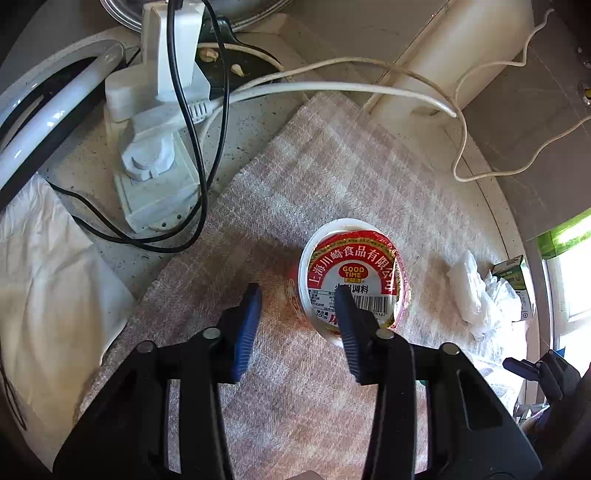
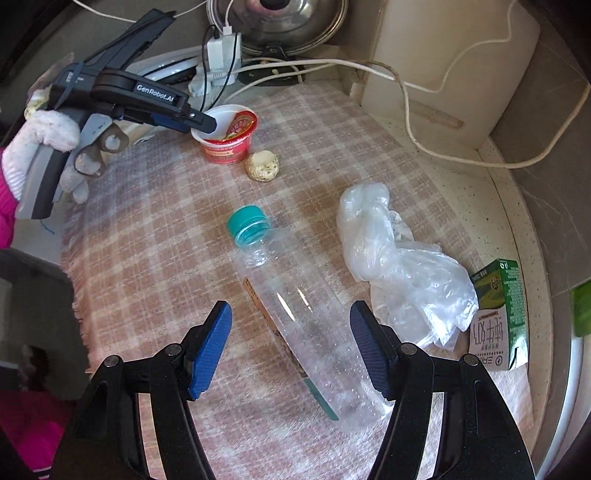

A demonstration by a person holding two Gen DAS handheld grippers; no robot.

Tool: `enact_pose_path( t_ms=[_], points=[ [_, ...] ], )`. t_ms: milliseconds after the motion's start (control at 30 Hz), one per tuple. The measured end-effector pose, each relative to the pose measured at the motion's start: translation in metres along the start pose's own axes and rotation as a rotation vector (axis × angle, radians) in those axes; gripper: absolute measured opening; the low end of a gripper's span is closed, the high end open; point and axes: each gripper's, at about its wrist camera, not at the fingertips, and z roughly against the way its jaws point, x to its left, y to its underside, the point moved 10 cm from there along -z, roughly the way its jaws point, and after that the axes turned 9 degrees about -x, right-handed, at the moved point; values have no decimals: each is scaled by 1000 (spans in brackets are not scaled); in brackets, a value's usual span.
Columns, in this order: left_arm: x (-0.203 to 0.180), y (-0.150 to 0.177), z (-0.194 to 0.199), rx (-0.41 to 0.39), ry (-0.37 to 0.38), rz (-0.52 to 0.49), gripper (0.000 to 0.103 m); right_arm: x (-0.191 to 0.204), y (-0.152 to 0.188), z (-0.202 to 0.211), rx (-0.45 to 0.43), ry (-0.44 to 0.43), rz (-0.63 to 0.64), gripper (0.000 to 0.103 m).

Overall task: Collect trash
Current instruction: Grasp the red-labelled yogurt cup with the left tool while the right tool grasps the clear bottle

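A red sauce cup (image 1: 351, 273) with a half-peeled foil lid stands on the checked cloth (image 1: 314, 177). My left gripper (image 1: 298, 289) hangs over its near rim, one blue finger above the lid and the other outside the cup with a gap showing. In the right wrist view, the left gripper (image 2: 205, 123) dips into the cup (image 2: 229, 142), held by a gloved hand (image 2: 44, 136). A clear bottle (image 2: 306, 332) with a teal cap lies on the cloth between the open fingers of my right gripper (image 2: 290, 306); the pads do not press it.
A crumpled clear plastic bag (image 2: 399, 258) and a green milk carton (image 2: 498, 314) lie right of the bottle. A round bun piece (image 2: 262, 166) sits beside the cup. A power strip (image 1: 147, 147) with cables, a pot lid (image 2: 280, 18) and a white appliance (image 2: 443, 55) line the back.
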Motion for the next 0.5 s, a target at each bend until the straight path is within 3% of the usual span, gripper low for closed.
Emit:
enact_pose_path(
  t_ms=[67,167,500],
  points=[
    [0,1,-7,12,-11,1,17,2,2,-10,21,20,47,66],
    [1,0,-12,11,-12,13,10,4,5,-20,44,41,91,66],
    [-5,5,-2,-6,20,-27,3,6,5,-20,16,77,96,58]
  ],
)
